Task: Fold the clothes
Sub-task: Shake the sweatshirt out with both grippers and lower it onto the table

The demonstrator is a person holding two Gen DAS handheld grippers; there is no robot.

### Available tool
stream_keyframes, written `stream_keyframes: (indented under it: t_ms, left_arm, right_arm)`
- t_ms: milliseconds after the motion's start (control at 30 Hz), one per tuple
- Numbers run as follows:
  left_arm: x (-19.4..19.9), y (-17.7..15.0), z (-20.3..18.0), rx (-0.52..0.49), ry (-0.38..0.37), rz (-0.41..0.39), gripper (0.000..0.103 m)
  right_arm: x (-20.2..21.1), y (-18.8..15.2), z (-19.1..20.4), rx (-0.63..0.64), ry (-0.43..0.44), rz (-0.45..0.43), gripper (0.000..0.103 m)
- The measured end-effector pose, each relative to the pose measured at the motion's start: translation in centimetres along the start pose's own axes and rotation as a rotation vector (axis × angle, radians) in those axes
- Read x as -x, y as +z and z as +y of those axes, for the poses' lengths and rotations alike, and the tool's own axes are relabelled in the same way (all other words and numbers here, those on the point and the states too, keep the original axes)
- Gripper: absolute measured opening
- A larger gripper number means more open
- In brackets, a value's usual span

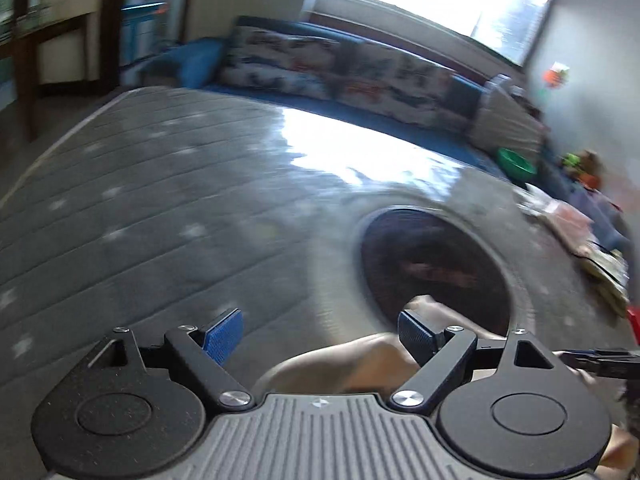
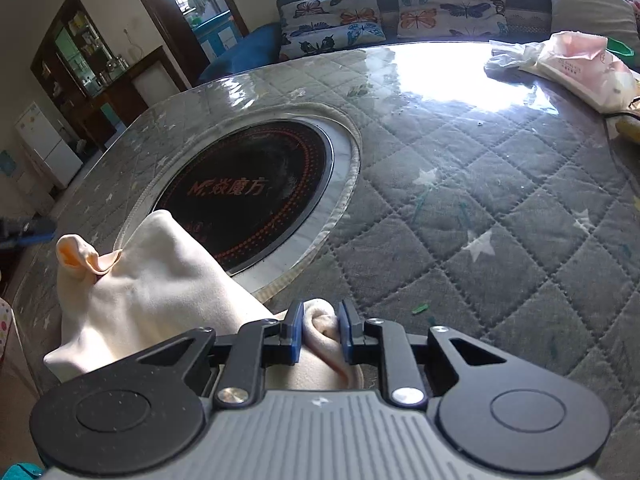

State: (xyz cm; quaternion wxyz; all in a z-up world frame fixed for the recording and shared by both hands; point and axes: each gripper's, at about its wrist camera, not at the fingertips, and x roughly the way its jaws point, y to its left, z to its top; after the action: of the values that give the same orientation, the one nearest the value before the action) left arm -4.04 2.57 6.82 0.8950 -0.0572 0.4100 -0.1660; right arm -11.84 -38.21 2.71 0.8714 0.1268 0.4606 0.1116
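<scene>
Here, your right gripper is pinching a fold of the cream cloth between its blue pads, and the rest of that cloth bunches up to the left of the jaws, draped over the near edge of the table. One peak of it rises in front of the round black cooktop set into the quilted grey cover, hiding part of its near rim. Your left gripper stands spread wide with nothing between its fingers; it hovers over the cloth, which shows there only as a blurred pale fold under and between the fingers.

Around you: at the far right of the table lie a pink wipes packet and a crumpled white bag, well apart from the cloth. Butterfly-print cushions line the blue sofa behind the table. A small green scrap lies on the cover just right of your right gripper.

The right wrist view is sharp and shows the quilting, the red lettering on the cooktop and the grip itself. The left wrist view is smeared, yet it alone shows the bright window above the sofa and a green bowl past the table's far right corner.
</scene>
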Motion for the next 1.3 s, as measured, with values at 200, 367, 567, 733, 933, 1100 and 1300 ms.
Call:
stream_keyframes:
  t_ms: [200, 367, 567, 733, 933, 1100, 1300]
  left_arm:
    - [-6.2, 1.7, -4.0, -0.131, -0.100, 0.081, 0.082]
    - [-9.5, 1.4, -5.6, -0.187, -0.104, 0.168, 0.068]
    - [-10.4, 0.1, -6.3, -0.219, -0.153, 0.202, 0.019]
    - [-8.1, 0.4, -5.6, -0.185, -0.222, 0.121, 0.010]
    - [-2.2, -0.1, -4.4, -0.204, -0.367, -0.061, 0.010]
    - [1.9, -4.2, -3.7, -0.380, -0.438, -0.126, 0.010]
    - [2.1, -6.6, -4.3, -0.474, -0.445, -0.045, 0.012]
  right_arm:
    - [0.4, -0.3, 0.0, -0.002, 0.018, 0.011, 0.019]
    - [0.6, -0.5, -0.3, -0.020, 0.032, 0.016, 0.019]
    - [0.8, -0.8, -0.2, -0.020, 0.042, 0.010, 0.013]
    - [1.8, -0.5, 0.3, -0.007, 0.025, -0.066, 0.010]
    - [7.4, -0.7, 1.5, 0.033, 0.100, -0.321, 0.010]
    - [8.6, -4.2, 2.6, 0.149, 0.107, -0.285, 0.010]
    - [5.8, -7.0, 2.9, 0.167, 0.066, -0.107, 0.010]
